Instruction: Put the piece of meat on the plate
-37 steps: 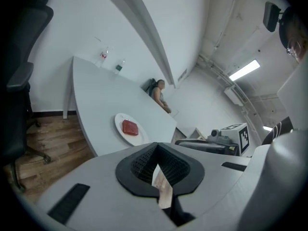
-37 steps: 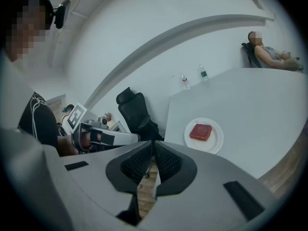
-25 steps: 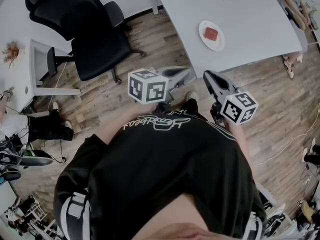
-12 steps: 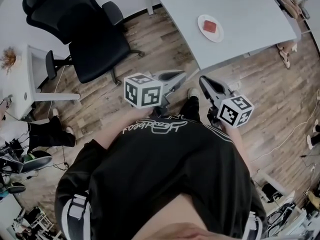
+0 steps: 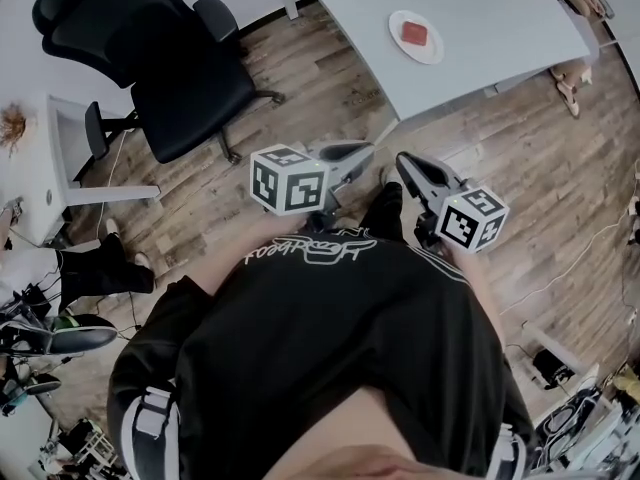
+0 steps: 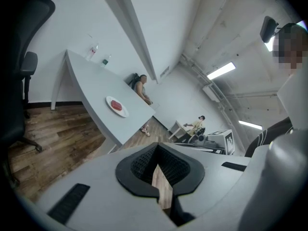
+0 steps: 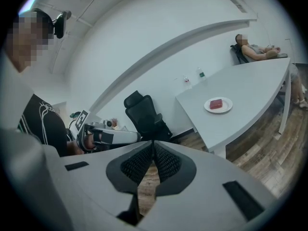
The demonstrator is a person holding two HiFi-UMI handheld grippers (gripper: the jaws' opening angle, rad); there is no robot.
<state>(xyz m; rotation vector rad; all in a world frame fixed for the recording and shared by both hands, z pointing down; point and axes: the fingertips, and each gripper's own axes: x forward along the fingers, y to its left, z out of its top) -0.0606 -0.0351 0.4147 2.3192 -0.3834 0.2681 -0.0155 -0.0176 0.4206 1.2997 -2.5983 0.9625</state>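
Presently, in the head view, the left gripper (image 5: 366, 151) and right gripper (image 5: 404, 160) have their jaws closed and empty. The piece of meat (image 5: 414, 34) lies on the plate (image 5: 431, 52), well ahead of both on the worktop (image 5: 500, 18). In the left gripper view the jaws are together, with the meat far ahead and to the left. In the right gripper view the jaws are likewise together, with the meat far ahead and to the right. The meat is likely soft, light and slippery, so grip gently across its narrower sides.

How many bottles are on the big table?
2. The green-capped bottle and the second bottle stand side by side at the far end of the table, beyond the plate. None looks hidden.
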